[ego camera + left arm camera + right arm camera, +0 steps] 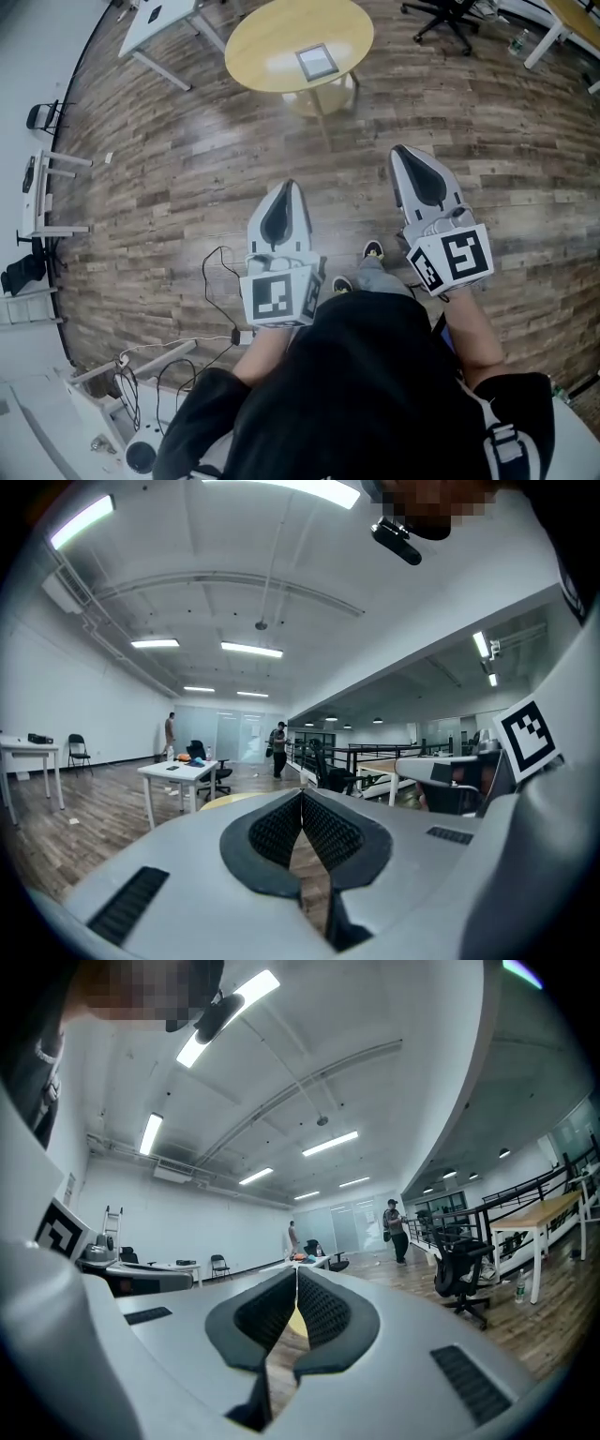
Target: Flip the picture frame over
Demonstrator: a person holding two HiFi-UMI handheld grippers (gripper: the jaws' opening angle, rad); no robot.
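The picture frame [316, 62] lies flat on a round yellow table [272, 42], far ahead of both grippers in the head view. My left gripper [290, 185] is held level over the wooden floor, its jaws together with nothing between them. My right gripper [400, 150] is beside it, a little further forward, also shut and empty. In the left gripper view the pads meet at the tip of the left gripper [302, 793], and the table's edge [223, 801] shows just left of them. Through the right gripper [297, 1272], a sliver of the yellow table [296, 1322] shows between the pads.
A white desk [155, 23] stands left of the round table and a black office chair [450, 14] to its right. Cables [217, 281] trail over the floor at my left. A folding chair [42, 114] is by the left wall. Two people [278, 750] stand far off.
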